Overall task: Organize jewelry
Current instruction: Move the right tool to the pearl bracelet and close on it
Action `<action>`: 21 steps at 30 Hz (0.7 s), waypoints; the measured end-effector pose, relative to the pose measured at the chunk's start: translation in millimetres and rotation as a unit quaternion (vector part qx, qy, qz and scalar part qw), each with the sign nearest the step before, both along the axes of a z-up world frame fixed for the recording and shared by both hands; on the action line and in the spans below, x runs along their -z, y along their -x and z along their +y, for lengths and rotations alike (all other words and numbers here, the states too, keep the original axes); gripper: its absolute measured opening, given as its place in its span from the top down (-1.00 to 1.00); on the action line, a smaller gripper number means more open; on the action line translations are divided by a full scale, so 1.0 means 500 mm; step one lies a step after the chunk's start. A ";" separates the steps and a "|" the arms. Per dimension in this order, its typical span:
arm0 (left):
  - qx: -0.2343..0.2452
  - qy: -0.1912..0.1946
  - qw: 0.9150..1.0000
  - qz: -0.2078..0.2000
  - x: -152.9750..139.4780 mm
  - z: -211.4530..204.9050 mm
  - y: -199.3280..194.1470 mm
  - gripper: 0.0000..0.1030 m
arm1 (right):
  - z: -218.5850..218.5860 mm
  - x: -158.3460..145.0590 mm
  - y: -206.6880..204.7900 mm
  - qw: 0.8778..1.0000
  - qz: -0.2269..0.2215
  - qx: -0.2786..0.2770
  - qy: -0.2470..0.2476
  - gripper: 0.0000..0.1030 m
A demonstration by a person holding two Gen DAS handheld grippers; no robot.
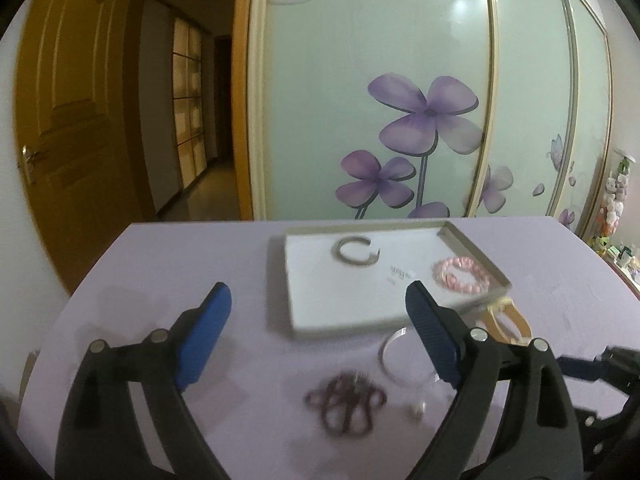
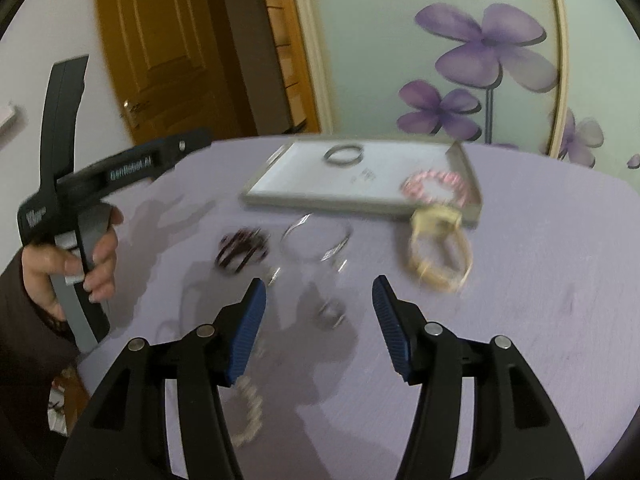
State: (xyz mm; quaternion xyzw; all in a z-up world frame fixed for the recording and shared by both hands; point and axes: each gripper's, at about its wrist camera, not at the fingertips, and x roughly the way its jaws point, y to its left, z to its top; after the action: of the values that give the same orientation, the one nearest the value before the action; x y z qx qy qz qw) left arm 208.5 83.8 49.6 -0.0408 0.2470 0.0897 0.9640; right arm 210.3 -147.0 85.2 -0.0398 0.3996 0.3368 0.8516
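A shallow white tray (image 1: 332, 304) (image 2: 296, 188) lies on the purple table and holds a silver cuff (image 1: 356, 251) (image 2: 343, 154) and a pink bead bracelet (image 1: 463, 275) (image 2: 436, 186). In front of it lie a dark maroon bead string (image 1: 346, 402) (image 2: 242, 249), a thin silver bangle (image 1: 402, 354) (image 2: 316, 242), a gold bangle (image 1: 508, 320) (image 2: 438, 250), a small silver ring (image 2: 330, 312) and a pale bead bracelet (image 2: 248, 408). My left gripper (image 1: 318, 296) is open and empty above the table. My right gripper (image 2: 319, 290) is open and empty above the ring.
The purple table (image 1: 180, 264) ends at a far edge before a sliding wardrobe door (image 1: 380, 100) printed with purple flowers. A wooden door (image 1: 68, 128) stands at the left. The left gripper's body and the hand holding it (image 2: 80, 216) show at the left in the right wrist view.
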 end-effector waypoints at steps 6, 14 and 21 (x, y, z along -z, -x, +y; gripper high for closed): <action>-0.015 0.005 1.000 0.002 0.021 0.017 0.095 -0.72 | 0.002 0.041 0.100 1.000 0.012 -0.010 -0.001 -0.11; -0.021 0.002 1.000 0.004 0.036 0.028 0.147 -0.72 | 0.015 0.093 0.171 1.000 0.014 0.000 0.011 0.04; -0.020 0.001 1.000 0.004 0.039 0.024 0.149 -0.72 | 0.025 0.104 0.159 0.999 0.005 0.023 0.025 0.28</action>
State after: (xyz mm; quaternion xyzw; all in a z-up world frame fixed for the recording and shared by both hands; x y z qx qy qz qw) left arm 134.1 96.1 30.3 -0.0460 0.2497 0.1094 0.9610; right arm 130.7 -134.7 33.1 -0.0506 0.4135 0.3073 0.8556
